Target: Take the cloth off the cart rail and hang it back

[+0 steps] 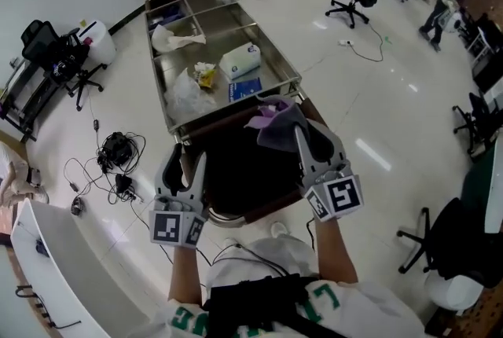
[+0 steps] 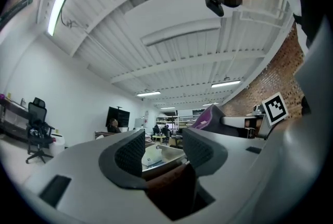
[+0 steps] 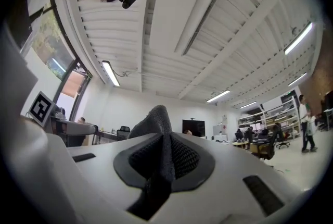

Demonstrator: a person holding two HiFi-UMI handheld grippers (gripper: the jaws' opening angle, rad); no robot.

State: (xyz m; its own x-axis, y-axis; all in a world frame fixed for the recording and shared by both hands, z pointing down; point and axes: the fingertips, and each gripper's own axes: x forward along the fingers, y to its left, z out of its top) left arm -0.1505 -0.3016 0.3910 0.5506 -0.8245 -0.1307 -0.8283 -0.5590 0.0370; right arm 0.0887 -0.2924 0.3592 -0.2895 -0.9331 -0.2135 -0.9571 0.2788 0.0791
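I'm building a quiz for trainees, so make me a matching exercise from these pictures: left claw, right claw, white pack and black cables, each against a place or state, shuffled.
1. left claw
2. right claw
3. white pack
4. black cables

A. on the floor
B. shut on the cloth
C. open, nothing between
D. in the cart tray

Pairs: 1-C, 2-B, 3-D, 4-A

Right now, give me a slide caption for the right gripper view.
Right gripper shut on a dark grey cloth under a white ceiling.
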